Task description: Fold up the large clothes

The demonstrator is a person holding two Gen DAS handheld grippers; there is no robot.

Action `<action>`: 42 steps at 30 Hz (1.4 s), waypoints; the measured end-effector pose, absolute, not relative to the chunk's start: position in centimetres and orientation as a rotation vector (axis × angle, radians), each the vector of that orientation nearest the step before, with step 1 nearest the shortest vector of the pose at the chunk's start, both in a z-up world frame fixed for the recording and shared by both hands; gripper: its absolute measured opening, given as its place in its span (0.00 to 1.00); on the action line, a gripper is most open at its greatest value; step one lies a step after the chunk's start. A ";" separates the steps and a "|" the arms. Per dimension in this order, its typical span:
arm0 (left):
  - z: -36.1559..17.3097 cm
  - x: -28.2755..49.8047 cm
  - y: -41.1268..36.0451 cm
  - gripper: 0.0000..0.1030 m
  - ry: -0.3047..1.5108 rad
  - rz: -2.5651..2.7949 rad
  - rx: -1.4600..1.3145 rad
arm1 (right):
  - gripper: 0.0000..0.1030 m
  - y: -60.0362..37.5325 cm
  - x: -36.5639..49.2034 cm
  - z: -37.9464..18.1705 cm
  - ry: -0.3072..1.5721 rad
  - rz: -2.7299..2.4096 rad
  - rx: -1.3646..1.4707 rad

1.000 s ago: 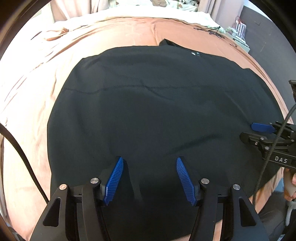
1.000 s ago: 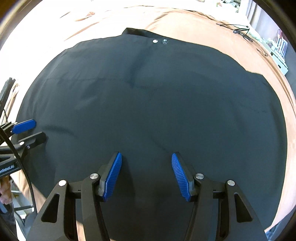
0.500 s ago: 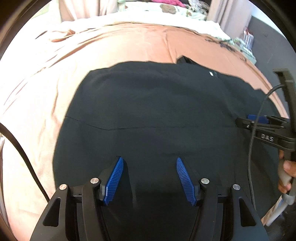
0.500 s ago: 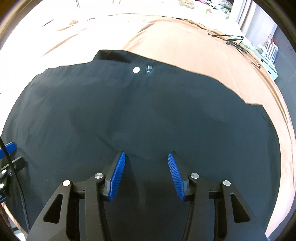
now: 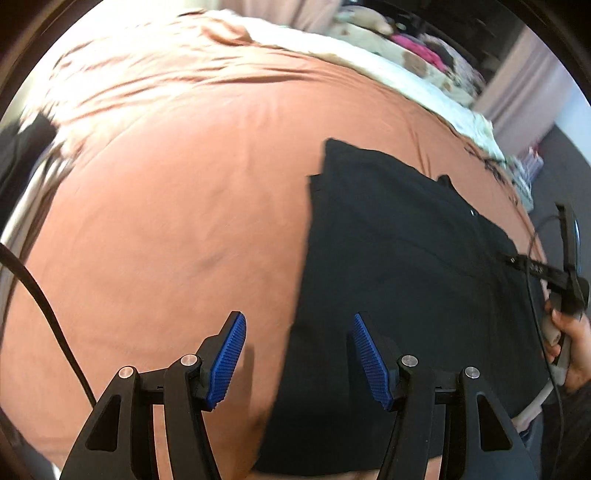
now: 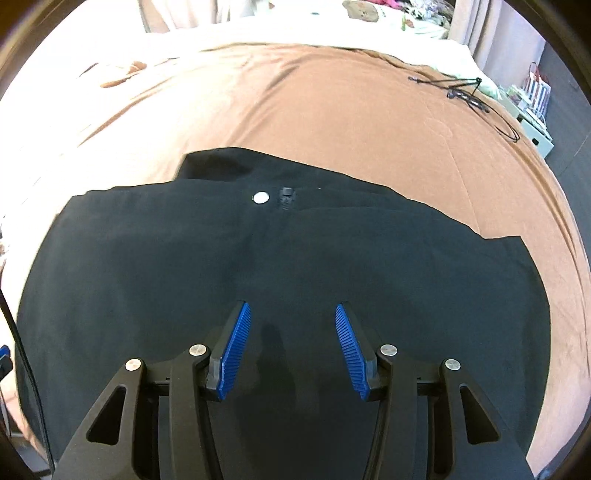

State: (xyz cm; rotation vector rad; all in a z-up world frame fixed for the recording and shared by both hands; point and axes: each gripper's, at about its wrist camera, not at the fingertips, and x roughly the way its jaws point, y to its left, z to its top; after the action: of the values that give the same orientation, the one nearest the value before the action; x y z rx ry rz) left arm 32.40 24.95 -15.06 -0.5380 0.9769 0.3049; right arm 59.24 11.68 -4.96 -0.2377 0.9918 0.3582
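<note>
A large black garment [image 6: 295,266] lies flat on the rust-brown bedspread [image 6: 351,110], with a white button [image 6: 260,197] near its far edge. My right gripper [image 6: 293,347] is open and empty above the garment's near middle. In the left wrist view the garment [image 5: 406,266] fills the right half. My left gripper [image 5: 297,360] is open and empty, straddling the garment's left edge, its left finger over bare bedspread [image 5: 166,221]. The right gripper's body [image 5: 546,271] and the hand holding it show at the far right.
A black cable [image 6: 476,94] lies on the bedspread at the far right. White bedding [image 6: 295,29] and patterned cloth [image 5: 413,51] lie at the far end. A dark object [image 5: 22,147] sits at the left edge. A black cord [image 5: 48,314] hangs at the left.
Both grippers have pulled back and stayed open. My left gripper has swung left, from over the garment's middle to its left edge. The garment looks farther away in the right wrist view.
</note>
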 end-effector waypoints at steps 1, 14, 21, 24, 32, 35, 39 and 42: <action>-15.2 31.5 25.3 0.60 0.977 0.306 -0.565 | 0.45 11.6 58.3 -4.9 0.984 0.375 -0.237; -17.7 24.6 24.7 0.61 0.949 0.158 -0.908 | 0.45 9.5 51.3 -5.6 0.987 0.527 -0.157; -19.2 23.5 24.4 0.60 0.946 0.107 -1.008 | 0.45 7.7 49.9 -6.1 1.010 0.563 -0.114; -19.6 23.7 24.1 0.61 0.935 0.069 -1.037 | 0.44 6.2 49.7 -5.5 1.031 0.575 -0.067; -20.3 26.2 23.4 0.60 0.885 0.010 -1.077 | 0.24 5.1 48.6 -5.8 1.083 0.603 0.001; -20.1 25.8 23.2 0.60 0.866 0.011 -1.086 | 0.23 4.7 47.8 -5.6 1.085 0.604 0.023; -19.3 24.5 23.5 0.60 0.777 -0.037 -1.141 | 0.23 4.1 46.0 -5.5 1.090 0.591 0.016; -17.8 23.7 23.6 0.60 0.692 -0.079 -1.161 | 0.23 4.1 45.9 -7.1 1.124 0.582 0.019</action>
State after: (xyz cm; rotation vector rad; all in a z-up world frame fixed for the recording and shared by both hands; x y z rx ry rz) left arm 23.65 23.59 -17.77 -1.1609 0.6915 -0.0789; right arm 45.93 4.08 -7.07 0.0193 1.1242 0.5822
